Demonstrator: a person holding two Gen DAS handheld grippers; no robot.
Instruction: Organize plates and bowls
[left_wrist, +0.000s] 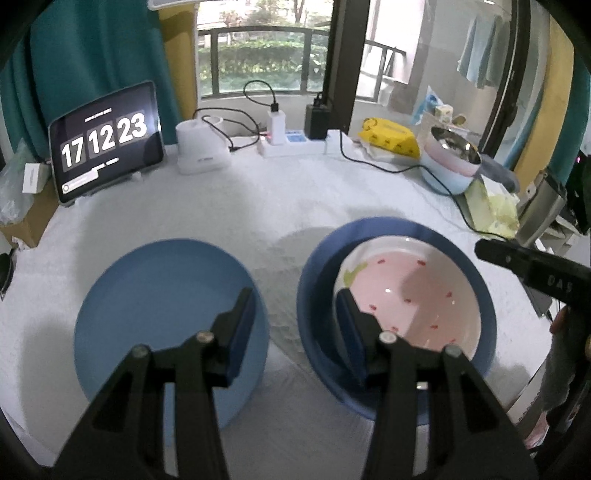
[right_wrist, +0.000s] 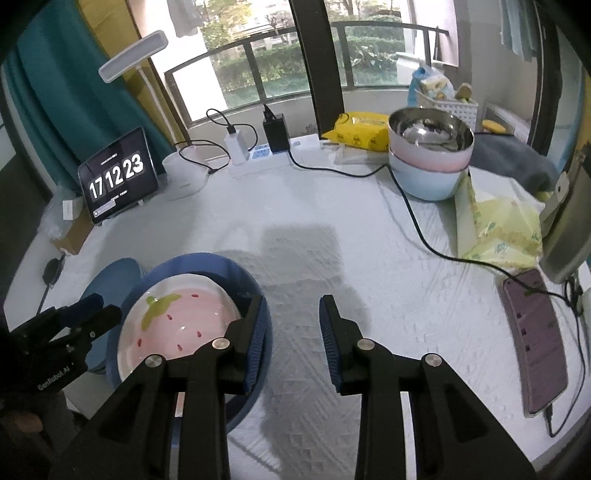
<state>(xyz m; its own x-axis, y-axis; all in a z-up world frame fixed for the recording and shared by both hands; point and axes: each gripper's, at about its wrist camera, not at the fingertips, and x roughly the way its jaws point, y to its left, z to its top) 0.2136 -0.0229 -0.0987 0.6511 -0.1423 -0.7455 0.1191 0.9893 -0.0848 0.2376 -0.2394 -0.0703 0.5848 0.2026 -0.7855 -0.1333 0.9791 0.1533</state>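
Note:
A light blue plate (left_wrist: 159, 314) lies on the white table at the near left; its edge shows in the right wrist view (right_wrist: 114, 277). A pink strawberry-pattern bowl (left_wrist: 410, 291) (right_wrist: 177, 325) sits inside a dark blue bowl (left_wrist: 314, 280) (right_wrist: 229, 269). My left gripper (left_wrist: 295, 314) is open and empty, above the gap between the plate and the blue bowl. My right gripper (right_wrist: 291, 325) is open and empty, its left finger over the blue bowl's right rim. A stack of bowls (left_wrist: 450, 162) (right_wrist: 428, 162), steel on pink on pale blue, stands at the back right.
A tablet clock (left_wrist: 107, 144) (right_wrist: 118, 173), a white box (left_wrist: 201, 147), a power strip with chargers (left_wrist: 291, 140) and a yellow packet (right_wrist: 358, 131) line the back. A black cable (right_wrist: 424, 236), a tissue pack (right_wrist: 498, 225) and a phone (right_wrist: 532, 339) lie at the right.

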